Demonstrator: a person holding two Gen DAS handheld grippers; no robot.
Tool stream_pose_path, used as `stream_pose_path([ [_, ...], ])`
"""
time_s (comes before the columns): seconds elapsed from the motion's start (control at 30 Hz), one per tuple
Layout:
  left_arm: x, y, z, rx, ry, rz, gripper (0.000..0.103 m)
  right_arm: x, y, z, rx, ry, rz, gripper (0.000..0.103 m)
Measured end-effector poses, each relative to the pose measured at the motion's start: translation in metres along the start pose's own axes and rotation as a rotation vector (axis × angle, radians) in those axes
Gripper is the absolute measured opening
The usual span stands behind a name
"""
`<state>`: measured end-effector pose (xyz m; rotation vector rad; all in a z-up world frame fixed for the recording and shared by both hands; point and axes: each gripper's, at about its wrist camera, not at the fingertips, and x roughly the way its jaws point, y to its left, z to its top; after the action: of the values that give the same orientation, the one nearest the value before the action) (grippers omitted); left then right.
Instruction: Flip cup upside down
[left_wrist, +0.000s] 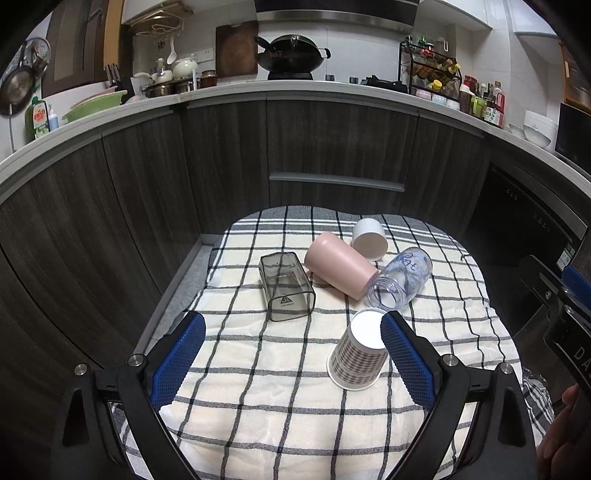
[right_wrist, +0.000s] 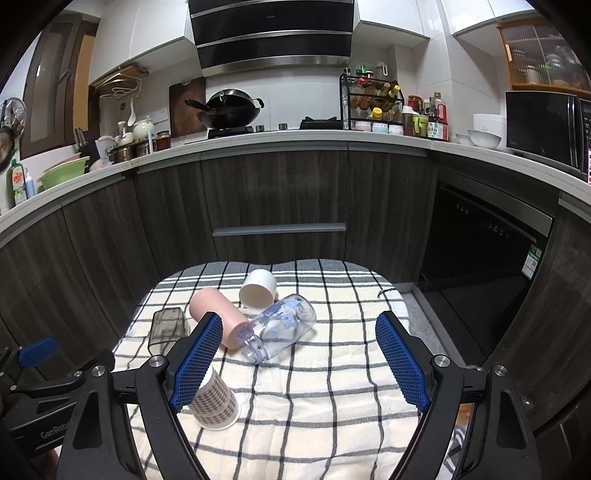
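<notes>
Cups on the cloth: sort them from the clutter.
Job: paper cup, pink cup, white cup, grey cup, clear bottle.
Lying about: wok, microwave, bowls.

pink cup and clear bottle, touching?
Touching. In the left wrist view the pink cup lies on its side with its lower end against the mouth end of the clear bottle, no cloth visible between them; the right wrist view agrees.

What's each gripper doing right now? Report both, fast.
Left gripper: open, holding nothing; checked paper cup sits upside down beside its right finger.
Right gripper: open, holding nothing.
</notes>
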<state>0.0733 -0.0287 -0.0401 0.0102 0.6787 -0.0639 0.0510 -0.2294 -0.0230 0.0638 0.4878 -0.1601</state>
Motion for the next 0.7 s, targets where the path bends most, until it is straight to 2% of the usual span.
stream_pose_path([
  [0.7,-0.0059,-0.0019,0.0027,-0.001,-0.029,-0.004,0.098,-0.0023,-0.0004,0.0009,0.003,-0.019,-0.001,0.085],
])
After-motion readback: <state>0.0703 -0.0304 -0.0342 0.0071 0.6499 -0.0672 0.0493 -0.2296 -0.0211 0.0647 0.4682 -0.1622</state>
